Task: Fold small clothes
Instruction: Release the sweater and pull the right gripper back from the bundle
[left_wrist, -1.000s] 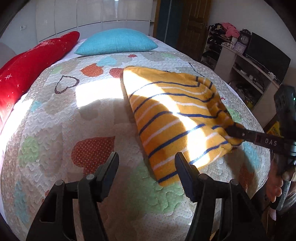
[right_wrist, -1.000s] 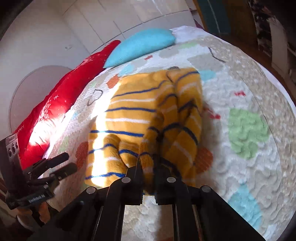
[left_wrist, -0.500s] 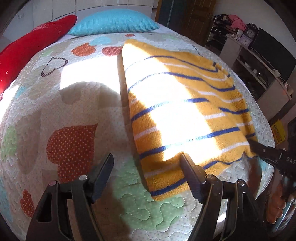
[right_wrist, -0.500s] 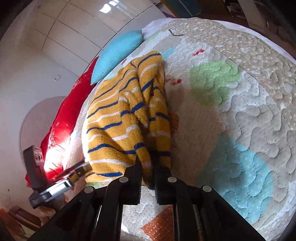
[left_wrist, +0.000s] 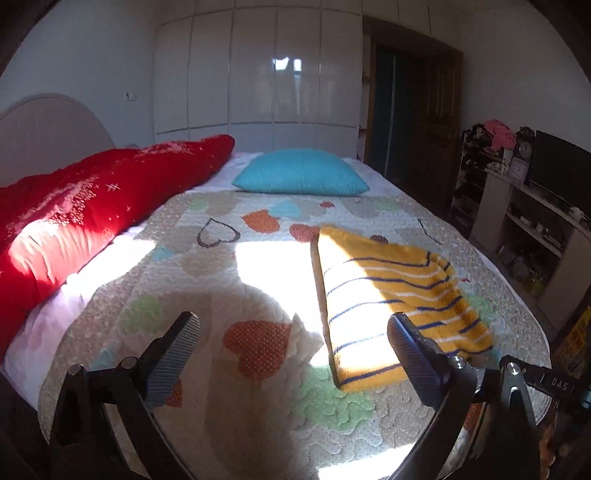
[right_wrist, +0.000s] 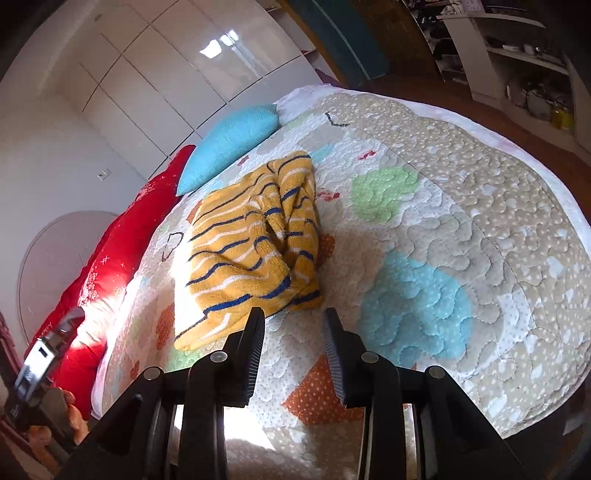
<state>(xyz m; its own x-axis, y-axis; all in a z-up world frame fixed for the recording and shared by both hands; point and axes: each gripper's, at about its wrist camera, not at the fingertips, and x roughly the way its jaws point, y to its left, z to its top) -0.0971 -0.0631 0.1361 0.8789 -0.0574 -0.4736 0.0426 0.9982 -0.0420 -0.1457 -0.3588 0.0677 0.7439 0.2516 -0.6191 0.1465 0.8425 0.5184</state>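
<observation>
Sweater (right_wrist: 255, 243), yellow with navy stripes, is lying folded lengthwise; both grippers, left (left_wrist: 295, 343) and right (right_wrist: 293, 325), are hovering spread wide, gripping nothing; next probably a crosswise fold.

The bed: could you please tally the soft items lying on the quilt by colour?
Red: 1, the long pillow
Turquoise: 1, the cushion
Yellow with blue and white stripes: 1, the knitted garment
Total: 3
</observation>
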